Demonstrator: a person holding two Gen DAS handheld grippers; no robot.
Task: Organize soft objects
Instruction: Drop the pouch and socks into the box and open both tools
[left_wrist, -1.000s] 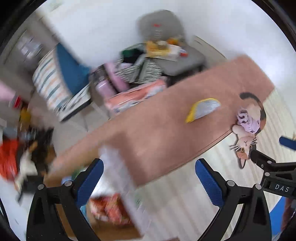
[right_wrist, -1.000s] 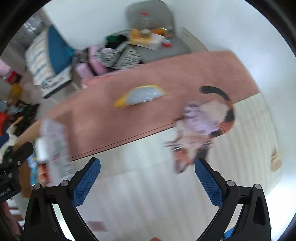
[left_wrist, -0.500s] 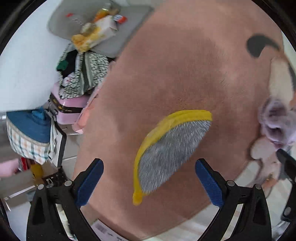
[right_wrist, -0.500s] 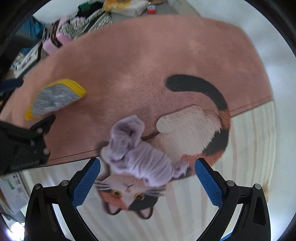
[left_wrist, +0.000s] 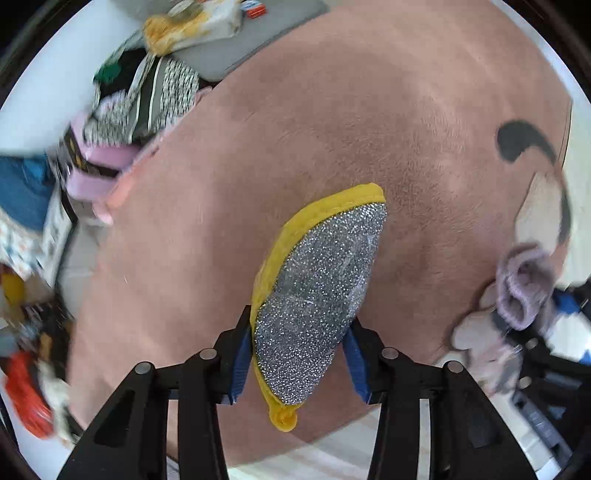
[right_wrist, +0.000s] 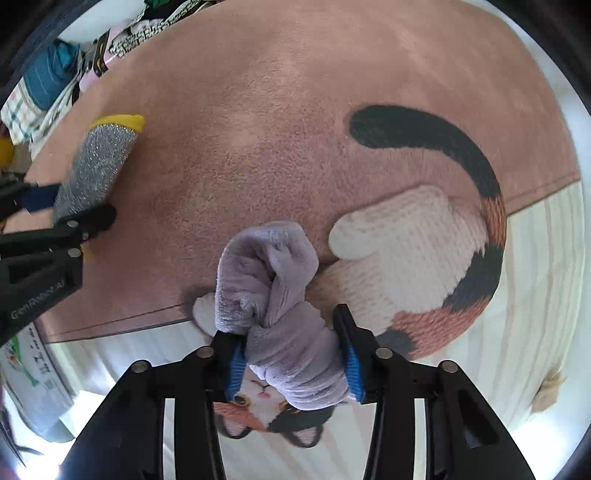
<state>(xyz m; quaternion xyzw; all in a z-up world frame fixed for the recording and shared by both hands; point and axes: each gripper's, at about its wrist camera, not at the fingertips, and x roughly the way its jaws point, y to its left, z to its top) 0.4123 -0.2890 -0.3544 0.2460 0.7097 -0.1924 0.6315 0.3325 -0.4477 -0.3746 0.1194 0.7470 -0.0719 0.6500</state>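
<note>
A yellow-edged silver glitter pad (left_wrist: 317, 291) lies on the pink rug (left_wrist: 332, 122). My left gripper (left_wrist: 297, 354) is shut on its near end, blue pads pressing both sides. The pad also shows in the right wrist view (right_wrist: 98, 162) with the left gripper (right_wrist: 55, 221) on it. A lilac fleece cloth (right_wrist: 280, 306), rolled and knotted, lies at the rug's edge over a cat-shaped mat (right_wrist: 417, 266). My right gripper (right_wrist: 293, 362) is shut on the cloth's near end. The cloth also shows in the left wrist view (left_wrist: 524, 284).
A pile of clothes, bags and a grey cushion (left_wrist: 155, 85) lines the far side of the rug. Clutter (left_wrist: 26, 369) lies at the left. Pale striped floor (right_wrist: 546, 295) runs along the rug's near edge. A printed bag (right_wrist: 33, 373) sits at the lower left.
Both grippers dropped toward the rug and closed: the left one on the glitter pad, the right one on the lilac cloth. Both were open and above the objects before.
</note>
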